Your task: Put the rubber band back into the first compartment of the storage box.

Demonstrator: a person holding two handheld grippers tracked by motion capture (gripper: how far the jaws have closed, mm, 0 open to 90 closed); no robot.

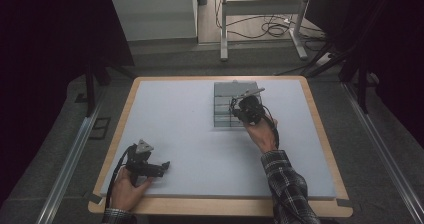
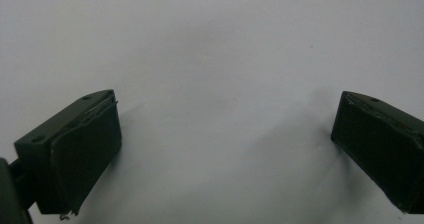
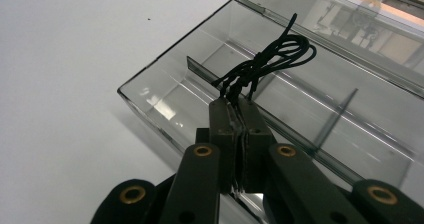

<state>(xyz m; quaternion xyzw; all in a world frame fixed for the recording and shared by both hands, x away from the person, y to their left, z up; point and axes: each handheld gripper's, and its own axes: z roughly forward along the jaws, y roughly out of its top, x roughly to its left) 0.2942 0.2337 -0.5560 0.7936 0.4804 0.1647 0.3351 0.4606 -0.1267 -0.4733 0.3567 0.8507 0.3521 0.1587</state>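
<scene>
— Dark curtains are hanging on both sides, and a white frame with loose cables is standing on the floor behind. What is lying in front of them?

— A wood-edged table (image 1: 320,119) is carrying a pale grey mat (image 1: 200,134) that is covering nearly all of its top.

— What is happening at the left?

— The left hand (image 1: 125,191) is resting at the near left corner of the mat, holding the left hand-held gripper (image 1: 162,167) low over the surface and pointing it to the right. In the left gripper view its jaws are standing wide apart, released, with bare mat between them.

— And moving toward the middle?

— A clear plastic box (image 1: 225,106) with several compartments is sitting on the far half of the mat, right of centre, with its lid (image 3: 350,14) lying open on the far side.

— And at the right?

— The right hand (image 1: 262,134), coming out of a plaid sleeve (image 1: 287,189), is holding the right hand-held gripper (image 3: 239,126) at the box's right edge. Its jaws are clenching a small bundle of thin black cord (image 3: 272,59), and the loops are sticking up past the tips, over the box's near compartments.

— Is the cord touching the box?

— I cannot tell; it is appearing to hang above the dividers.
</scene>
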